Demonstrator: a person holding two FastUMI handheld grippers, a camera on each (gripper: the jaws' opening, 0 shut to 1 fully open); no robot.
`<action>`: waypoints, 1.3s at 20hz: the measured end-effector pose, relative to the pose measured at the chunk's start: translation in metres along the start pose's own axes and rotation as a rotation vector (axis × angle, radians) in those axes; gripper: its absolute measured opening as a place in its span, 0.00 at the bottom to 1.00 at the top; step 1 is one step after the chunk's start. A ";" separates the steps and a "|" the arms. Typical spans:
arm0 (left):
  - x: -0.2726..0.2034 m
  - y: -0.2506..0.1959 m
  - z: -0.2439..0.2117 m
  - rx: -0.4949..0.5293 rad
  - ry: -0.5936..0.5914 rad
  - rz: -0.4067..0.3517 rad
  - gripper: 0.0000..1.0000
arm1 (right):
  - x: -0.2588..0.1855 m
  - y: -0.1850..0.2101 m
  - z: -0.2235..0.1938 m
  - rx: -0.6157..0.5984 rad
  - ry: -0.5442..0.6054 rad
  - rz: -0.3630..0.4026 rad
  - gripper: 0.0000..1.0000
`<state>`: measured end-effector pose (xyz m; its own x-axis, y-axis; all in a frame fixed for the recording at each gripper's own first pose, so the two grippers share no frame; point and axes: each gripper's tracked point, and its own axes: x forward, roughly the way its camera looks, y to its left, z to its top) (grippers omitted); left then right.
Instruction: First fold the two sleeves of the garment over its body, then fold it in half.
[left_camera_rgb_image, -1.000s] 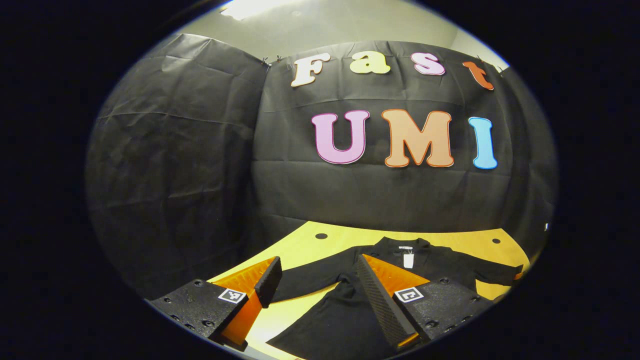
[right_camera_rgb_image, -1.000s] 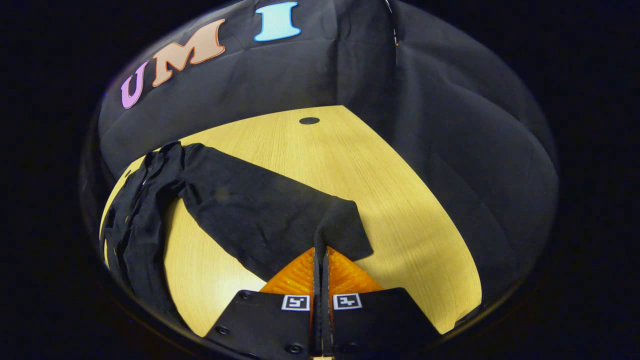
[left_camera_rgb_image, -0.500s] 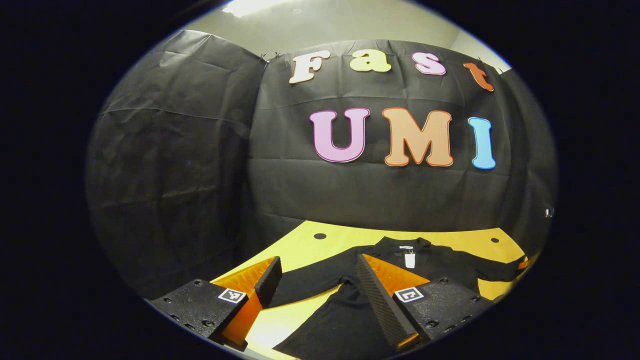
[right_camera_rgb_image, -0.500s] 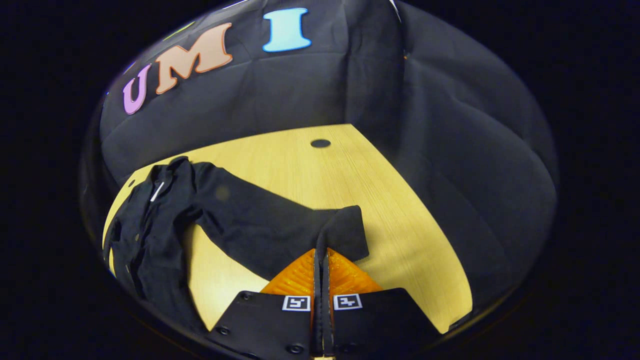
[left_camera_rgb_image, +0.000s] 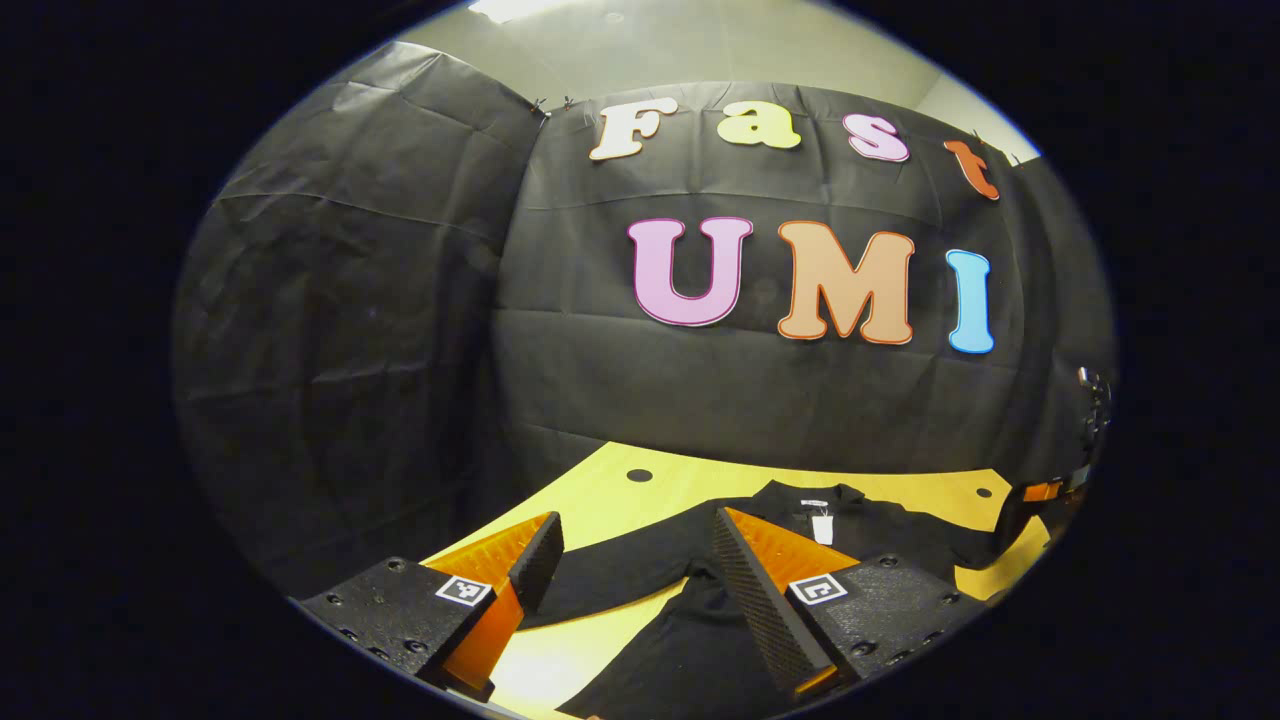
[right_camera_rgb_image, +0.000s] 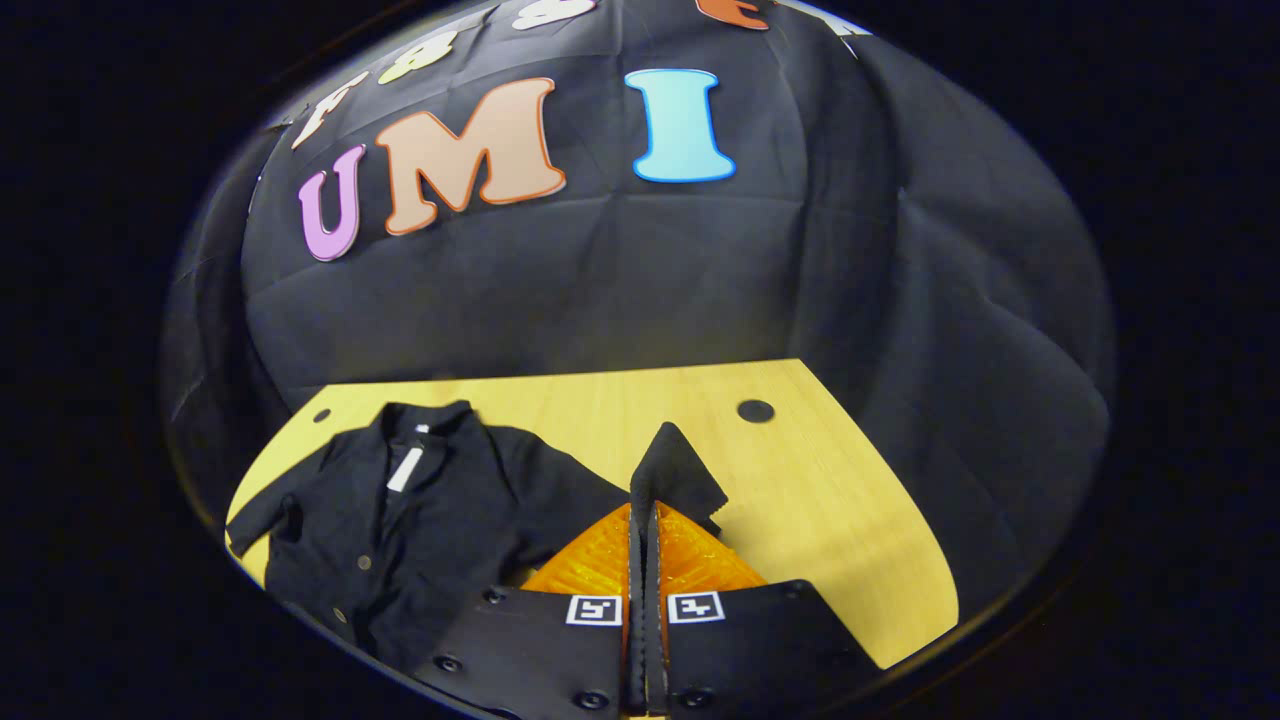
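A black garment (right_camera_rgb_image: 400, 520) of soft matte cloth lies spread on the pale wood-grain bench (right_camera_rgb_image: 820, 520), collar toward its far edge. The right gripper (right_camera_rgb_image: 642, 510) has its ribbed fingers clenched on a raised sleeve end (right_camera_rgb_image: 675, 475). The left gripper (left_camera_rgb_image: 630, 545) hovers released above the other sleeve (left_camera_rgb_image: 620, 565).

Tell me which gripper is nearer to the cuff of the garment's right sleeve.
Right. The right gripper is shut on that sleeve cuff, lifting it off the table. The left gripper hangs open over the other sleeve, apart from it.
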<state>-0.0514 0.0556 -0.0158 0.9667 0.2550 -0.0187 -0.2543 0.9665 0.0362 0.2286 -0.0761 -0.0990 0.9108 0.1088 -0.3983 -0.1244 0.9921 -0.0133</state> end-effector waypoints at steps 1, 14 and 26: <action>0.001 0.002 -0.001 -0.001 0.001 -0.003 0.92 | 0.001 0.011 0.007 0.010 -0.014 0.012 0.02; 0.026 0.039 -0.008 -0.046 0.033 -0.046 0.92 | -0.014 0.141 0.071 -0.054 -0.156 0.101 0.02; 0.045 0.061 -0.012 -0.054 0.048 -0.061 0.92 | 0.002 0.304 0.107 -0.139 -0.214 0.289 0.02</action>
<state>-0.0237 0.1267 -0.0262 0.9785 0.1953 -0.0667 -0.1970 0.9802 -0.0203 0.2344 0.2322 -0.0054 0.8900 0.4081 -0.2034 -0.4271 0.9023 -0.0586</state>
